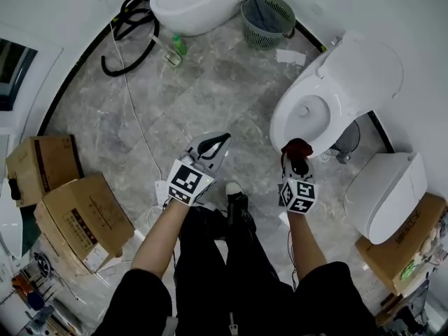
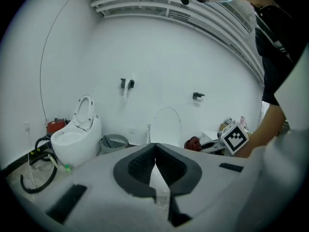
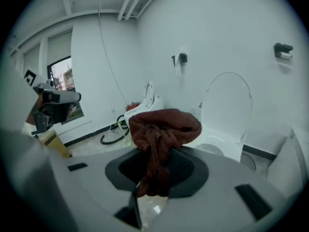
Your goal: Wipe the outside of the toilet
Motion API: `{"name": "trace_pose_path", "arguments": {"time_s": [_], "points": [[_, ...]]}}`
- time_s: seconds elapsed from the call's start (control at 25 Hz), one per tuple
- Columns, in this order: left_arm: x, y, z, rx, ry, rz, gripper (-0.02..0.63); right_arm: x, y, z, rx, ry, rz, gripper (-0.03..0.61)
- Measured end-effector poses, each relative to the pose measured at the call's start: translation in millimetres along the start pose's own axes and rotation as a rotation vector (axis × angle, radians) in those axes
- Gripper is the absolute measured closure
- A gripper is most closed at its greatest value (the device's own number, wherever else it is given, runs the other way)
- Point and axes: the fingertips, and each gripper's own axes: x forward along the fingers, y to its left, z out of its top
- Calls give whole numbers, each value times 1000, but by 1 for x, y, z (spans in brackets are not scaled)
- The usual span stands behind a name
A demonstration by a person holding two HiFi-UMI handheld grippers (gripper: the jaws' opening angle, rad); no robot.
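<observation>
A white toilet (image 1: pixel 329 93) with its lid raised stands at the right of the head view; the right gripper view has the toilet (image 3: pixel 227 129) straight ahead. My right gripper (image 1: pixel 295 156) is shut on a dark red cloth (image 1: pixel 297 148) just in front of the bowl's front rim. In the right gripper view the cloth (image 3: pixel 161 134) bunches up between the jaws. My left gripper (image 1: pixel 213 145) hangs over the floor left of the toilet, shut with nothing in it; in its own view the jaws (image 2: pixel 155 166) meet.
A second white toilet (image 1: pixel 196 2) stands at the far wall beside a green basket (image 1: pixel 267 19) and a black hose (image 1: pixel 129 33). Cardboard boxes (image 1: pixel 70 201) lie at the left. A loose toilet part (image 1: pixel 388 191) sits on a box at the right.
</observation>
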Motion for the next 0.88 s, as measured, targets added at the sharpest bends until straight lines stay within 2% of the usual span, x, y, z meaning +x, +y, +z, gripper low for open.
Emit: {"name": "trace_pose_path", "arguments": {"time_s": [0.24,0.44,0.52,0.68,0.88], "points": [[27,50,106,65,-57,-72,611,4,-1,120,70,-109,-99,469],[64,105,167,108,-105,-200,611,35,6,190,108,-164,-223,469],[82,135,178,146,-96,-279,611,58,17,209,131,-168,-289,469],[127,188,182,279,-28,-445,611,110,39,231,153,-146,-404,469],[185,209,173,285,-3,-633,611,142,40,220,280,-126,-546,468]]}}
